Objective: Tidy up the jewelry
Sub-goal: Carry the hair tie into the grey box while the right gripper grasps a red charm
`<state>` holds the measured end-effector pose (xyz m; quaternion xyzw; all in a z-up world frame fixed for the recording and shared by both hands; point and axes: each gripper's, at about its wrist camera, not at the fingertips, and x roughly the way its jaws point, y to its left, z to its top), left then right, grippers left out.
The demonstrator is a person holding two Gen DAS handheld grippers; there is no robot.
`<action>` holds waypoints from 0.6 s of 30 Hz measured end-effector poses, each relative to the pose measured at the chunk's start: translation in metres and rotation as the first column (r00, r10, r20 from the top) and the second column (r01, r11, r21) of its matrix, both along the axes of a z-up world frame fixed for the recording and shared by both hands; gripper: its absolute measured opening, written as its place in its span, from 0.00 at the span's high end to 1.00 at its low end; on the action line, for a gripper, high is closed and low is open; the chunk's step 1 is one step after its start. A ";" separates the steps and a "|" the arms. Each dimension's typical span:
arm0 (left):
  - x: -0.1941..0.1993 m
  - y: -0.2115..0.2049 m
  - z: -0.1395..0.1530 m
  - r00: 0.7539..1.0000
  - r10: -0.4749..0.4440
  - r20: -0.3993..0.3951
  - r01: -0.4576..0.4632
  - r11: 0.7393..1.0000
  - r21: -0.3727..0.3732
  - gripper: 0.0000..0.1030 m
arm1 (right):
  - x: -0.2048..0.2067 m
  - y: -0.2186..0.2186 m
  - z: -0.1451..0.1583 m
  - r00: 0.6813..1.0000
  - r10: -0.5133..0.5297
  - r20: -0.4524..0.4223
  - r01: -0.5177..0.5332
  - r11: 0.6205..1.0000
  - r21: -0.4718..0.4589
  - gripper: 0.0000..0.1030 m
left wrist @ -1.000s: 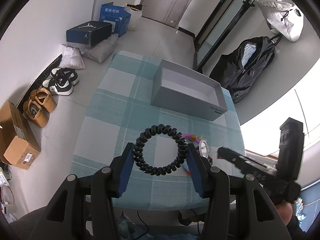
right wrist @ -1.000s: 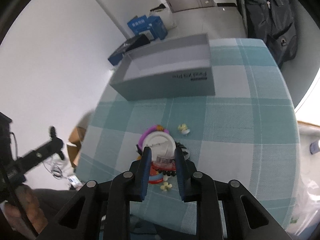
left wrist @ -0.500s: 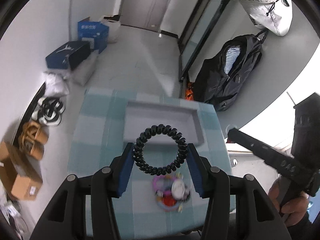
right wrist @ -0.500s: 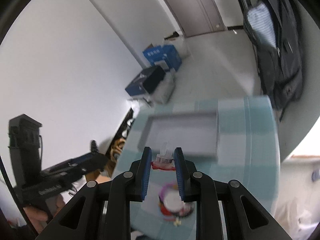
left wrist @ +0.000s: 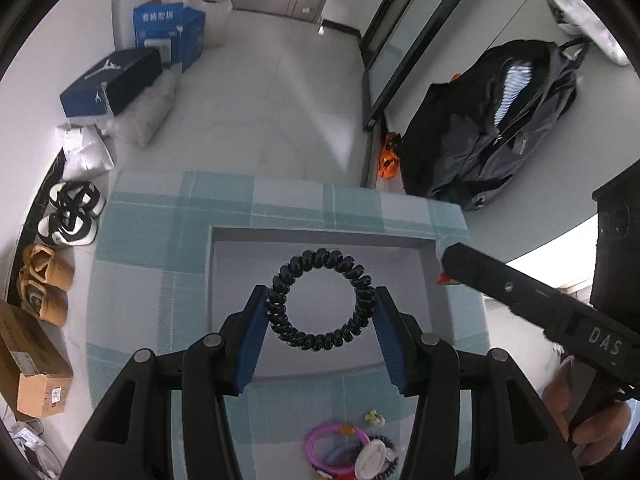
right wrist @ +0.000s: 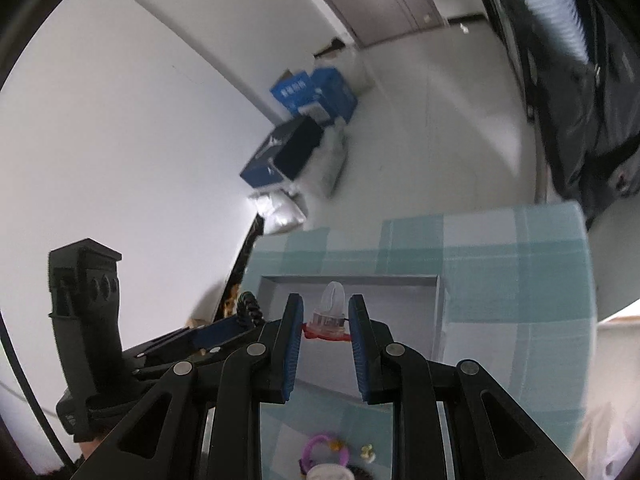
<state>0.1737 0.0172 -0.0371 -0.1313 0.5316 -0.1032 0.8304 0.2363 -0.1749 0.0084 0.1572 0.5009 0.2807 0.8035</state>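
Observation:
My left gripper is shut on a black spiral hair tie, held in the air above the open grey box. In the right wrist view my right gripper is shut on a small clear and red ring-like trinket, also above the grey box. The right gripper reaches in over the box's right wall in the left wrist view. The left gripper with the hair tie shows at the left of the right wrist view. A heap of jewelry with a purple ring lies on the checked cloth near the front.
The box stands at the far part of a small table with a teal checked cloth. On the floor beyond are shoe boxes, shoes, a cardboard carton and a black bag. A hand holds the right gripper.
Both grippers have lifted their items off the heap and moved forward over the grey box. The heap now lies behind them near the frames' lower edge.

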 end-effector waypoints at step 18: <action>0.024 0.002 -0.021 0.997 -0.011 -0.071 0.008 0.999 -0.045 0.55 | 0.018 0.016 -0.031 0.999 -0.004 -0.046 0.004 1.000 -0.017 0.76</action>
